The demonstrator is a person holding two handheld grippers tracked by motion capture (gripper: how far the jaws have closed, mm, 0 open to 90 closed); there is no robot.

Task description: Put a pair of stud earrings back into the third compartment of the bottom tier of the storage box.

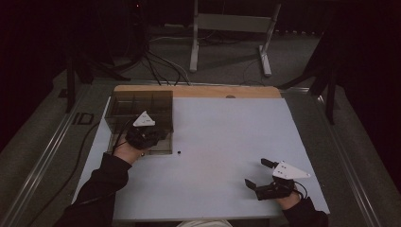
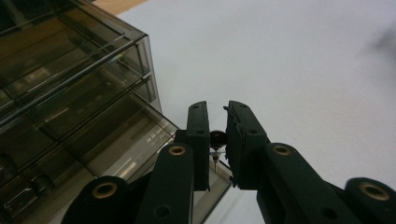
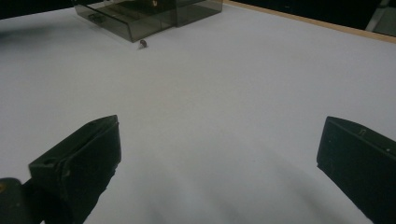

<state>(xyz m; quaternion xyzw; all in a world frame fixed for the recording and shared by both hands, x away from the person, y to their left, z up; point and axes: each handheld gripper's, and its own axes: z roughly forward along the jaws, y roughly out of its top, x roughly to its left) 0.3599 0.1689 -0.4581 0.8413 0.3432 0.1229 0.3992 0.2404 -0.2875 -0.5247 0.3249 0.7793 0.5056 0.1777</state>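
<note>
my left gripper (image 2: 216,140) pinched a small dark pin (image 2: 217,138) beside the smoky drawer box (image 2: 70,93), centre frame; my right gripper (image 1: 261,172) rested with jaws apart, lower right.

High view looks down and forward over the whole pale grey tabletop (image 1: 227,142). Both gripper views sit low and close; all three catch the smoky transparent plastic drawer box (image 1: 137,113) (image 2: 70,93) (image 3: 140,18).

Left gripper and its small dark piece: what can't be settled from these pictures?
- Small dark piece between the left gripper jaws: too small and dim to identify; the jaws cover its sides.
- High view: the hand and gripper body hide the drawer box beneath them.
- Loose dark bit on the table: too small to identify.
</note>
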